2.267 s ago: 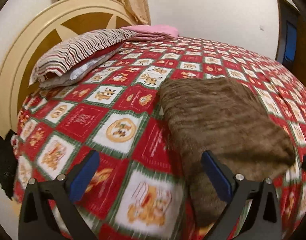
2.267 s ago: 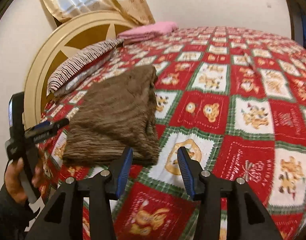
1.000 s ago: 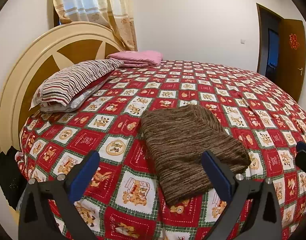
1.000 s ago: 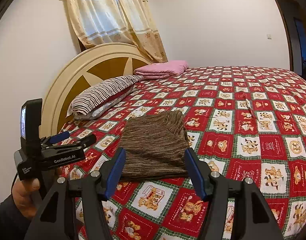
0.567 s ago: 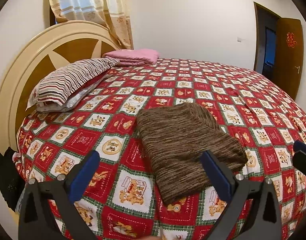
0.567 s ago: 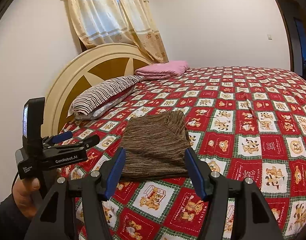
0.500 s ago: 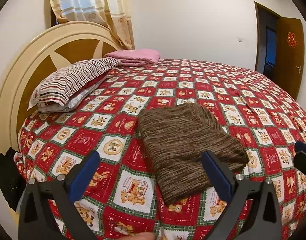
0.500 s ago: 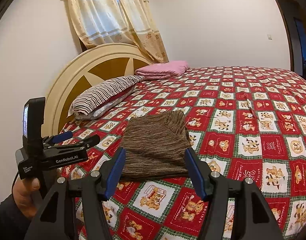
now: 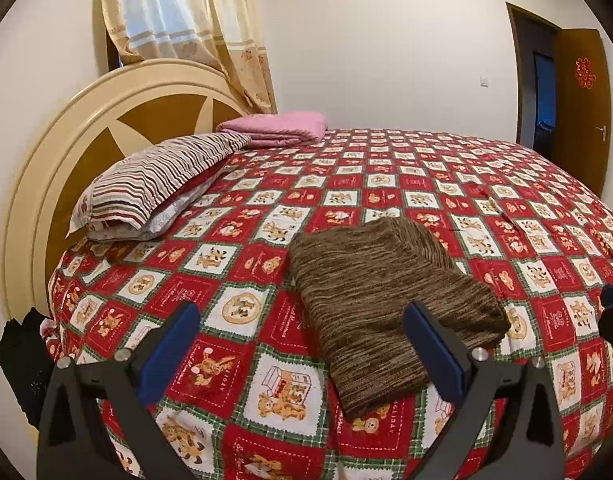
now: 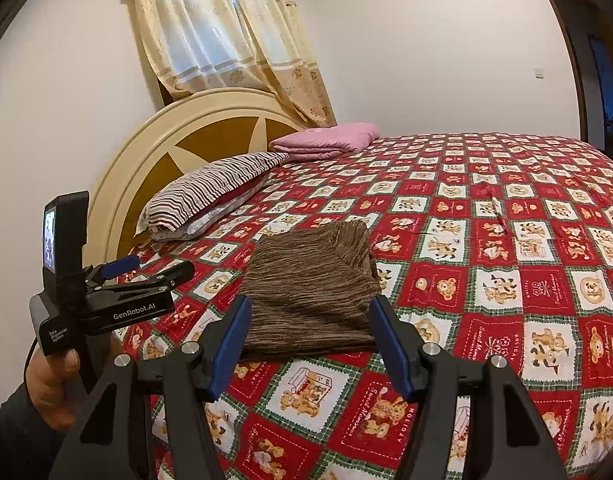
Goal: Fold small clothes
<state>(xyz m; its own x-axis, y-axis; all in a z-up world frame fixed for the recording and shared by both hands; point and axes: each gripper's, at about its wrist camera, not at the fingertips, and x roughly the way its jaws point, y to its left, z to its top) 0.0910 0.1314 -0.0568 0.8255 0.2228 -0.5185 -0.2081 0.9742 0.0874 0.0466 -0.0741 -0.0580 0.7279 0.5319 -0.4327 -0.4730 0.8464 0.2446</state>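
Two tools hover apart from the cloth, and we see both with blue pads spread wide on nothing: the left tool [image 9: 302,344] and the right tool [image 10: 310,340]. The folded brown knit garment [image 9: 386,300] lies flat on the red bear-print bedspread [image 9: 346,184], near the bed's edge.

Left tool [image 9: 302,344] hangs in the air with its blue-padded fingers [image 9: 168,346] spread wide apart, nothing between them. Right tool [image 10: 310,340] is angled slightly downward too, jaws parted, pads gripping nothing. From the right wrist view, the left tool's body sits off to the side, held by a hand [image 10: 52,384] wrapped around its handle, a dark sleeve below.
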